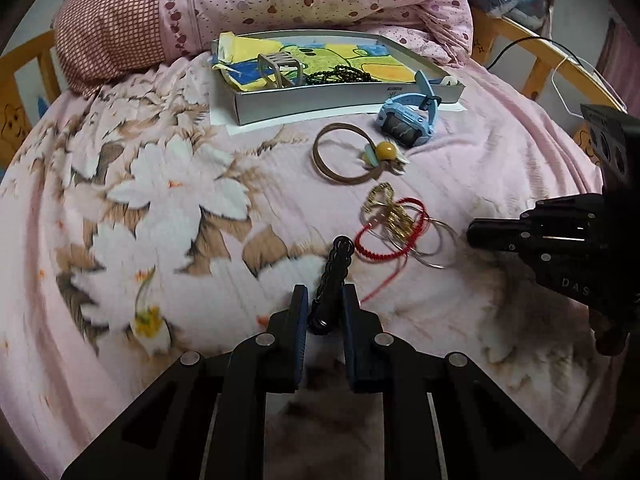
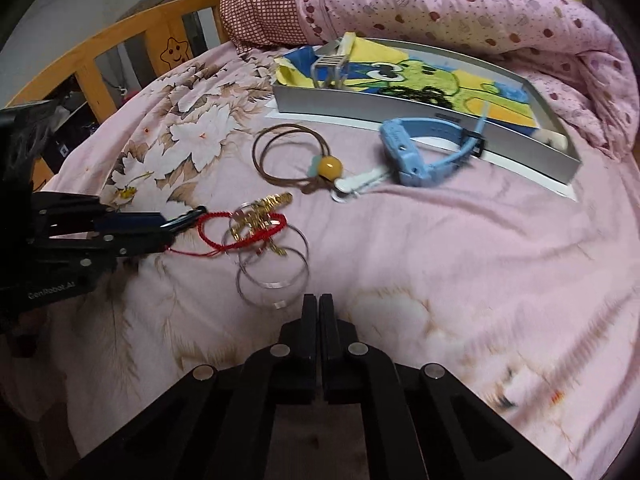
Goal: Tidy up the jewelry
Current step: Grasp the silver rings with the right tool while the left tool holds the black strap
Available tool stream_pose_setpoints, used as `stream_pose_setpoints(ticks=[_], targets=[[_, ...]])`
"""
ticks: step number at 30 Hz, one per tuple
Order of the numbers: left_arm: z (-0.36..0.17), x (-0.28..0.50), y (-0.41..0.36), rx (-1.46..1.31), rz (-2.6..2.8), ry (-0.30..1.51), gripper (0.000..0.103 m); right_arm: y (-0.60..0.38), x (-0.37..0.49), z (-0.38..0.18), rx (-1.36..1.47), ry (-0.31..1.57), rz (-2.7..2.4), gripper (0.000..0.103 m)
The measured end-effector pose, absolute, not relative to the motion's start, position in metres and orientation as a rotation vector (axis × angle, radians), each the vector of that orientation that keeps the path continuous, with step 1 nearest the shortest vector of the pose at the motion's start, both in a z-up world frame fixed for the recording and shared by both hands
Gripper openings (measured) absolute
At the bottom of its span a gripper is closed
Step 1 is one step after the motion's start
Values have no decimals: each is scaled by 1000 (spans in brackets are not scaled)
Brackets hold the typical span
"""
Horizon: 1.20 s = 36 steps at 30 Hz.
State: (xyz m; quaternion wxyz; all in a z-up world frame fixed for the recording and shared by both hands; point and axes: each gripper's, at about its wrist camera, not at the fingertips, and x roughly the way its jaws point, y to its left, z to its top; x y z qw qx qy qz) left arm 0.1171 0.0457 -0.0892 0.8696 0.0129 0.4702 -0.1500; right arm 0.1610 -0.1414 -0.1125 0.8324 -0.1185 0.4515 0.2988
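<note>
We hold a black beaded bracelet (image 1: 331,280) pinched between the narrow fingers of our left gripper (image 1: 325,295), above the bedspread (image 1: 140,240). Our right gripper (image 2: 319,305) is fully closed and empty. The remaining jewelry lies beside the tray's (image 1: 340,102) near edge.

The left gripper (image 1: 324,300) points steeply down, its two dark fingers (image 1: 298,320) nearly together and pinched on a black chain (image 1: 334,276) that stands up between the pads. Seen from the right wrist, it comes in from the left edge, lying almost level across the frame. The right gripper (image 2: 318,308) also points steeply down, its fingers (image 2: 308,320) pressed flat against each other with nothing between them. Both sit close side by side.
</note>
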Motion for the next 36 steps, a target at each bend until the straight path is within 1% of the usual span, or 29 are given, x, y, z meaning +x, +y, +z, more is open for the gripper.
stream_pose_setpoints(ticks=[7, 10, 15, 18, 20, 23, 28, 29, 30, 33, 36], targets=[[-82, 103, 43, -18, -274, 981, 13, -154, 162, -109, -180, 980, 639, 2], [-82, 100, 46, -29, -245, 980, 13, -150, 171, -108, -124, 984, 649, 2], [-86, 100, 53, -67, -216, 991, 13, -133, 187, -117, -121, 1025, 661, 2], [-87, 101, 57, -91, -212, 994, 13, -125, 190, -121, -136, 1043, 669, 10], [-87, 101, 59, -97, -211, 992, 13, -124, 189, -122, -136, 1045, 679, 18], [-87, 101, 61, -104, -213, 991, 13, -122, 187, -122, -154, 1044, 683, 21], [-88, 99, 61, -114, -208, 986, 13, -118, 184, -124, -192, 1066, 653, 21], [-88, 99, 61, -116, -206, 985, 13, -118, 184, -124, -184, 1072, 643, 18], [-88, 99, 61, -116, -205, 984, 13, -117, 183, -124, -180, 1075, 638, 9], [-86, 97, 60, -118, -204, 979, 13, -124, 180, -123, -151, 1072, 630, 5], [-84, 94, 59, -118, -203, 974, 13, -136, 171, -117, -128, 1051, 609, 4]])
